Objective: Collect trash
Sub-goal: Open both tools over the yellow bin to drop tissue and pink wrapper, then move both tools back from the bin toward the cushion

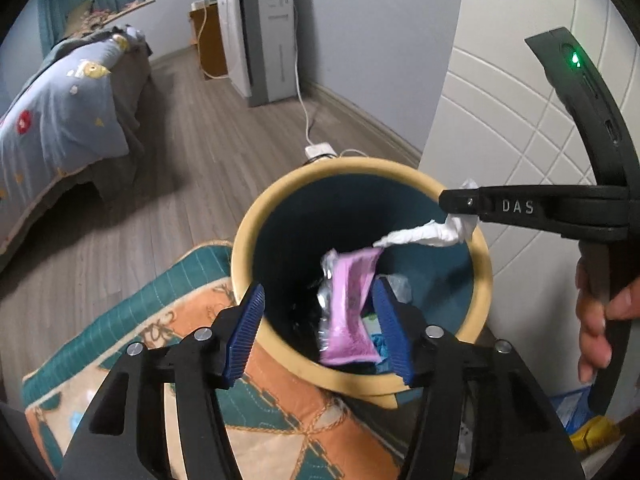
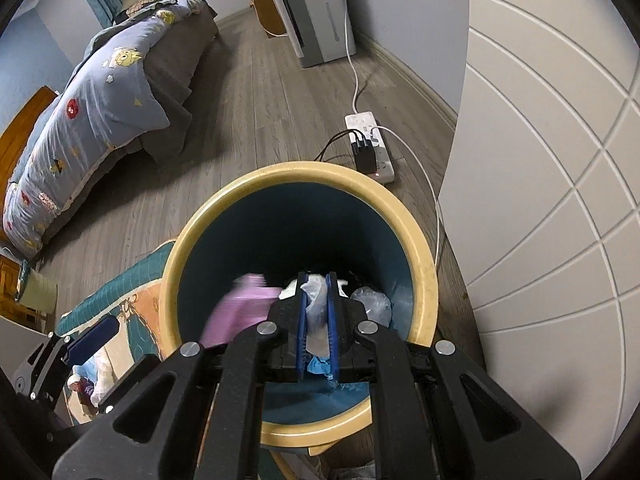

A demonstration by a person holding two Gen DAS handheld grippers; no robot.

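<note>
A round bin with a yellow rim and a dark teal inside stands on the floor below both grippers. My left gripper is open over its mouth. A pink wrapper with foil edges hangs loose between the blue pads, over the bin. My right gripper reaches in from the right, shut on a crumpled white tissue. In the right wrist view the right gripper pinches the tissue above the bin rim, and the pink wrapper shows blurred at the left.
Clear plastic and blue scraps lie inside the bin. A patterned quilted mat lies left of it, a power strip with cables behind it, a white panelled door to the right. A bed stands far left. A hand holds the right gripper.
</note>
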